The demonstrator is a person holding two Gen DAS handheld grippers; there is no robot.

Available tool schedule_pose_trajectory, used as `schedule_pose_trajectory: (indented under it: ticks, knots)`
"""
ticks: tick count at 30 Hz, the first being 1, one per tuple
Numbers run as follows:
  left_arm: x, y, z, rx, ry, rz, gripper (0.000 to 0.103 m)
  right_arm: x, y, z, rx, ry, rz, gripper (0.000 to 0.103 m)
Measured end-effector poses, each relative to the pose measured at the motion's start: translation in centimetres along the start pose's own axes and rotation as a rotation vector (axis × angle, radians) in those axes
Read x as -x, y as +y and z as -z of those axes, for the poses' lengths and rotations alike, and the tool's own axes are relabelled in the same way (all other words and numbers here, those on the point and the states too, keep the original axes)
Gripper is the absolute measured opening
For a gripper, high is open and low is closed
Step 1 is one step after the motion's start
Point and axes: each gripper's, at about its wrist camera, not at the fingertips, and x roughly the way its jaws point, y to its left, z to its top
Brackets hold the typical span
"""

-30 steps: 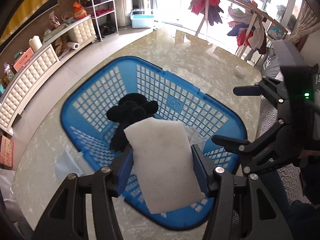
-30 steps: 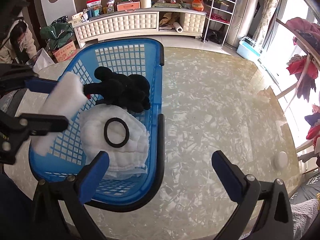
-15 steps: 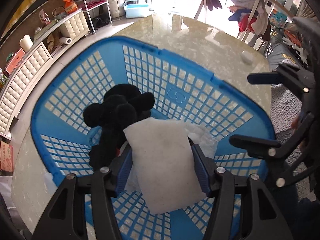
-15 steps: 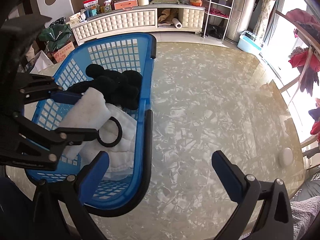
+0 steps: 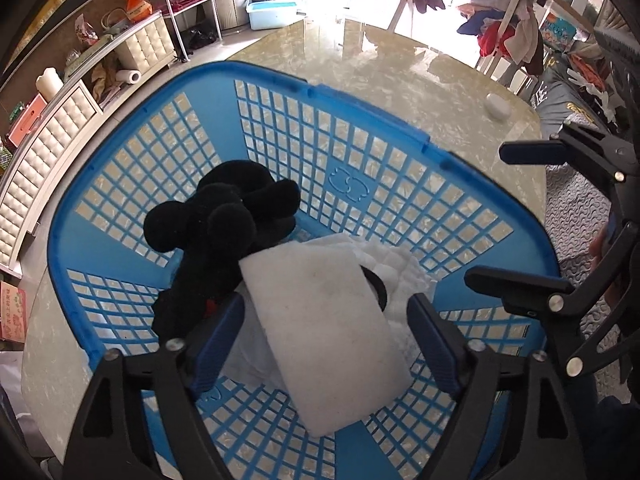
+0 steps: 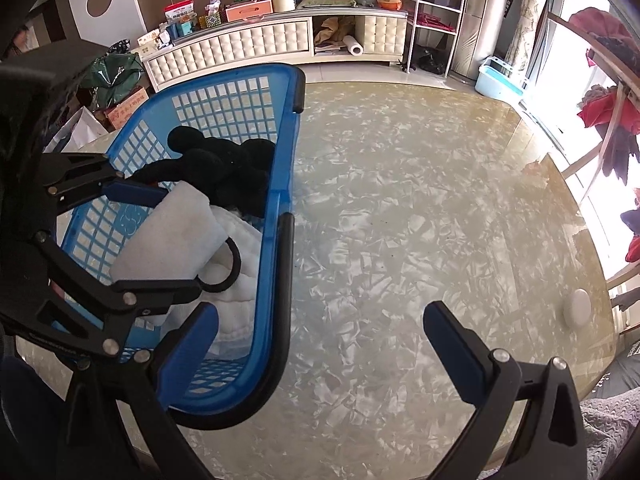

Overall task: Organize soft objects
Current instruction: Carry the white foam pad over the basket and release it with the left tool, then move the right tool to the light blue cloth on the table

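A blue laundry basket (image 5: 360, 108) (image 6: 276, 208) stands on the marbled table. In it lie a black plush toy (image 5: 216, 224) (image 6: 224, 164), a white folded cloth (image 5: 396, 268) (image 6: 240, 276) and a black hair ring (image 6: 234, 264). My left gripper (image 5: 326, 312) (image 6: 152, 240) hangs low inside the basket and its jaws are opening. A white sponge pad (image 5: 320, 320) (image 6: 168, 236) lies between them on the cloth, with gaps to both blue pads. My right gripper (image 6: 320, 316) (image 5: 516, 216) stands open beside the basket, over bare table, nothing between its fingers.
A small white round object (image 6: 580, 306) (image 5: 497, 106) sits near the table's far edge. A long white cabinet (image 6: 240, 44) lines the wall beyond the table (image 6: 400, 200). A rack of hanging clothes (image 5: 500, 32) stands by the window.
My left gripper sank into the basket with the white sponge pad, then its jaws spread and released it. The right gripper stayed where it was.
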Motion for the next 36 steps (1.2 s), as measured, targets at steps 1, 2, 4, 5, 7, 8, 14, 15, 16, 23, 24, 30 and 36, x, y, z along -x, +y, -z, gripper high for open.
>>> schedule_pose_trajectory:
  ticks: [1,2,4,5,7,8,14,15,16,23,24,30,36]
  knots:
    - [0.2,0.0,-0.1,0.003,-0.004,0.001,0.085,0.1,0.0,0.0,-0.003,0.0,-0.003,0.102]
    - [0.3,0.1,-0.1,0.006,-0.005,0.001,0.086,0.2,-0.1,0.0,-0.005,0.0,-0.006,0.102]
    - [0.5,0.1,-0.2,0.006,-0.008,-0.013,0.087,0.5,-0.1,0.0,-0.007,-0.003,-0.009,0.102]
    - [0.7,0.0,-0.3,0.0,-0.013,-0.033,0.087,0.6,-0.1,0.0,-0.008,-0.006,-0.007,0.102]
    - [1.4,-0.2,-0.2,-0.019,-0.024,-0.05,0.087,1.0,0.0,-0.1,-0.009,-0.011,-0.005,0.102]
    - [1.7,-0.3,-0.2,-0.026,-0.029,-0.055,0.088,1.3,0.0,-0.2,-0.01,-0.015,-0.004,0.102]
    - [4.4,-0.8,1.0,-0.044,-0.056,-0.108,0.09,2.6,0.9,-0.2,0.013,-0.039,0.001,0.102]
    - [4.9,-0.8,1.1,-0.042,-0.059,-0.112,0.09,2.9,1.1,-0.2,0.02,-0.045,0.003,0.102]
    - [5.4,-0.8,1.3,-0.039,-0.062,-0.114,0.09,3.1,1.3,-0.2,0.026,-0.05,0.005,0.102]
    - [9.2,-0.5,3.8,0.005,-0.114,-0.12,0.09,4.5,2.9,-0.3,0.053,-0.069,0.001,0.102]
    - [9.9,-0.3,4.3,0.016,-0.124,-0.119,0.09,4.8,3.3,-0.4,0.057,-0.073,-0.001,0.102]
    - [11.7,1.0,6.5,0.082,-0.148,-0.141,0.09,5.5,6.2,-1.0,0.089,-0.073,-0.026,0.102]
    - [13.5,3.4,9.5,0.168,-0.18,-0.145,0.09,5.4,10.8,-1.7,0.18,-0.07,-0.032,0.102]
